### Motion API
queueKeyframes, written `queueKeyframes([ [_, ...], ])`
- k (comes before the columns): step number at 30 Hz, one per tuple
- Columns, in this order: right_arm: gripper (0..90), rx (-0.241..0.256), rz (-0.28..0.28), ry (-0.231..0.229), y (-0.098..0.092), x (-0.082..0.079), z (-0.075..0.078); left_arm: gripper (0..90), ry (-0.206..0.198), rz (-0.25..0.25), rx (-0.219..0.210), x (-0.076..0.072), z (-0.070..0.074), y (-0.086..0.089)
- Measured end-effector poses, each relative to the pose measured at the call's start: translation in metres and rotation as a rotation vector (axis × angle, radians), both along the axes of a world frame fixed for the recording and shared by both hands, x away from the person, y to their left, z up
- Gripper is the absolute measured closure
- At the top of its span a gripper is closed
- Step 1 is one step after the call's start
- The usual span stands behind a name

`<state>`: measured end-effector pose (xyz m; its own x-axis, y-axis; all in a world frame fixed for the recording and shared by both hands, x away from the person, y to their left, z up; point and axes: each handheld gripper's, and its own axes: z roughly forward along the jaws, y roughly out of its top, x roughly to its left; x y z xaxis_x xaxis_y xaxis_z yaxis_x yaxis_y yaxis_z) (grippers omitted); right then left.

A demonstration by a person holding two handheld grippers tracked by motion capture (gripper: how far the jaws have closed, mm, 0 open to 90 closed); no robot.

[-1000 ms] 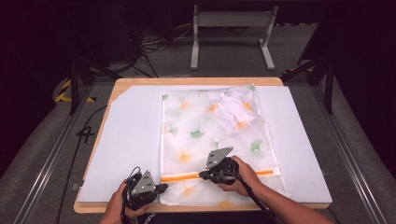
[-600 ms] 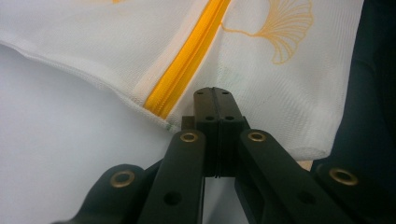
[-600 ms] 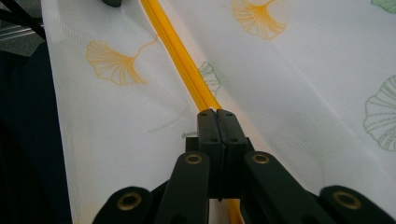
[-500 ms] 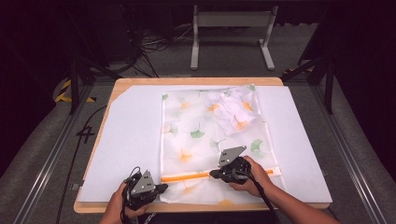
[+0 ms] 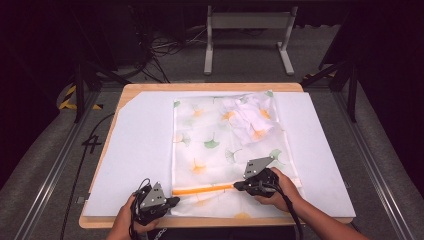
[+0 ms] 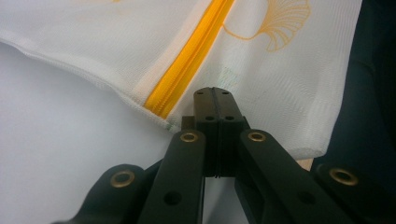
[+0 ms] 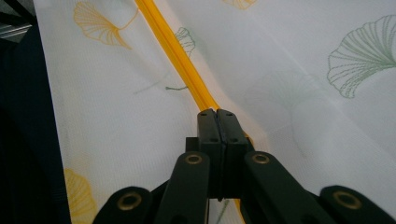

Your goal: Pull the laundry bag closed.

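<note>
1. The high view looks forward and down from above the person's side, taking in the whole white-covered wooden table [image 5: 140, 150], with dark floor across the top of the frame.
2. The left gripper view sits very near the white mesh laundry bag with ginkgo-leaf print [image 6: 289, 88], looking along its own jaws.
3. The right gripper view is equally near.
4. All three share the bag's orange-yellow zipper [image 5: 202, 189] [image 6: 187, 79] [image 7: 180, 60].

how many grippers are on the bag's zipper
2. The left gripper sits at the near-left end of the orange zipper of the mesh bag; the right gripper sits on the zipper, right of the bag's middle. Both look shut.
</note>
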<state>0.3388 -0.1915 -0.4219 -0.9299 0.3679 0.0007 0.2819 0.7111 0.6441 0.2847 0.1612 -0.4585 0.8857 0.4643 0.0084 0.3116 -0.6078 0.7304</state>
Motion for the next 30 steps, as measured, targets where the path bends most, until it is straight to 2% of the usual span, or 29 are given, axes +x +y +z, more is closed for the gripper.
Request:
queueKeyframes([
  [20,90.0,0.0,-0.058,0.012,-0.036,-0.004,-0.002,90.0,0.005,-0.001,-0.005,0.001,0.0,0.001],
  [30,90.0,0.01,-0.107,0.01,-0.058,-0.008,-0.004,90.0,0.008,-0.001,-0.009,0.001,0.0,0.001],
])
